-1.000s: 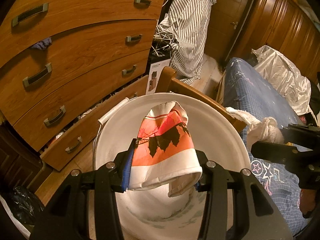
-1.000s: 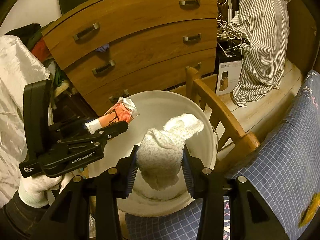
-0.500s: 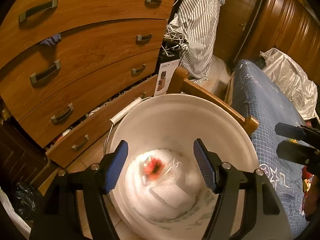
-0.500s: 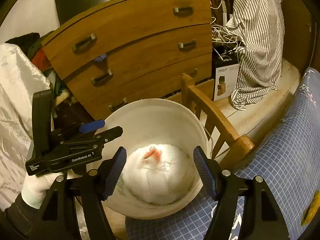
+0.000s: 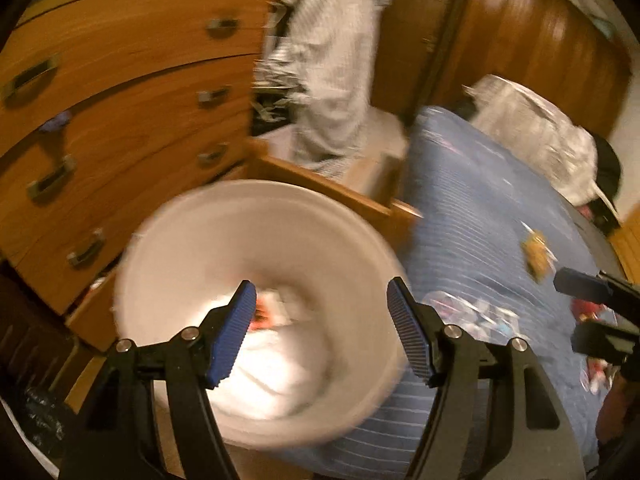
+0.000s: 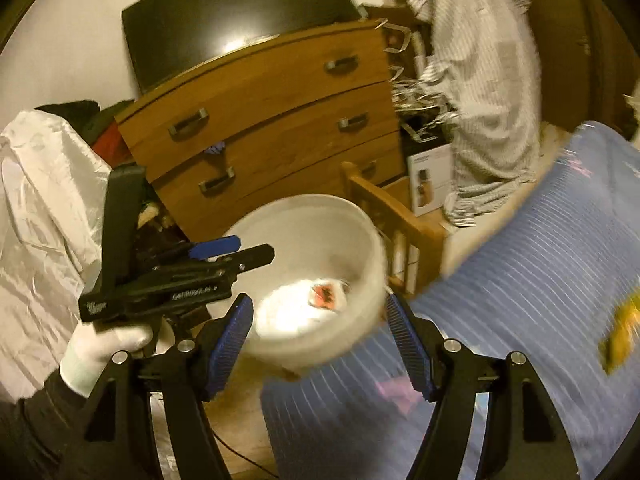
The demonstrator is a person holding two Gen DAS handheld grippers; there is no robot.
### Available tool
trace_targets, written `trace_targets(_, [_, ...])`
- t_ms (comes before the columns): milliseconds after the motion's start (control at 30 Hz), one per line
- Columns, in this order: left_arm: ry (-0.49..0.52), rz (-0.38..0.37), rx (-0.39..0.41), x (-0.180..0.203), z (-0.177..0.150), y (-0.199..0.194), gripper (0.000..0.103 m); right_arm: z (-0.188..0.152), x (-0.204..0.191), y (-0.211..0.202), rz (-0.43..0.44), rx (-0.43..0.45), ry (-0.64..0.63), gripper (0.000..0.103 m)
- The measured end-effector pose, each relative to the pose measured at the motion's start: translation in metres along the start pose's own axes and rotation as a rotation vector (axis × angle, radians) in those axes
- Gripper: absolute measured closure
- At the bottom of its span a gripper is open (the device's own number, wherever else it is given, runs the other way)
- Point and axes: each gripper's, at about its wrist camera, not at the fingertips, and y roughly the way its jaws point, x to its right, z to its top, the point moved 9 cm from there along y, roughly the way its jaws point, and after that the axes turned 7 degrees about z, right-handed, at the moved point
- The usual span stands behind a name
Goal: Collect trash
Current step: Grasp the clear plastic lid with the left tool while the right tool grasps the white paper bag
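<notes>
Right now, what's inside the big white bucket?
Inside the white bucket lies white crumpled stuff with a red-orange paper cup on top. Anything underneath is covered.

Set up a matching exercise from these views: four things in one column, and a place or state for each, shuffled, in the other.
Things:
1. white bucket
2. red-printed cup
3. left gripper
4. yellow scrap

Places or states:
A. open, holding nothing
B. lying on the blue bedspread
C. beside the wooden dresser
D. inside the bucket

Pairs: 1-C, 2-D, 3-A, 4-B
</notes>
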Motion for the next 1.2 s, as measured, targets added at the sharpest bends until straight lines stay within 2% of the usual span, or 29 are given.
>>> trace_targets(167, [0.108,-0.141,-0.050,0.096,-0.038,0.006,0.038,-0.089,0.051,-0.089,-0.109,0.080,0.104,0.033])
trace_targets(267, [0.179,-0.224,-0.098,0.157,-0.068,0.014,0.038,-0.149,0.089,-0.153,-0.220,0.131,0.164,0.033])
trace_targets(333, [0.237,-0.276,-0.134,0.198,-0.093,0.017,0.038,-0.195,0.125,-0.211,-0.324,0.168,0.227,0.033])
trace_targets(367, [0.255,-0.291,-0.145,0.210,-0.101,0.018,0.038,-0.208,0.134,-0.227,-0.361,0.177,0.239,0.033])
trace_targets(433, [0.304,-0.334,-0.176,0.241,-0.121,0.019,0.038,-0.248,0.167,-0.283,-0.494,0.199,0.266,0.033])
trace_targets(567, [0.381,-0.383,-0.214,0.288,-0.154,0.015,0.035,-0.307,0.216,-0.347,-0.668,0.165,0.266,0.033])
trace_targets(700, [0.445,-0.412,-0.241,0.322,-0.175,0.011,0.034,-0.338,0.262,-0.360,-0.747,0.035,0.160,0.033])
trace_targets(833, [0.520,-0.449,-0.251,0.363,-0.194,0.004,0.032,-0.336,0.286,-0.341,-0.696,-0.039,0.062,0.033])
trace_targets(933, [0.578,-0.497,-0.256,0.398,-0.210,-0.001,0.032,-0.331,0.291,-0.326,-0.671,-0.059,0.027,0.034])
trace_targets(1067, [0.643,-0.544,-0.252,0.438,-0.232,-0.007,0.030,-0.326,0.280,-0.307,-0.665,-0.072,0.017,0.048])
trace_targets(1200, [0.650,-0.579,-0.236,0.469,-0.239,-0.011,0.028,-0.324,0.271,-0.310,-0.682,-0.084,0.072,0.057])
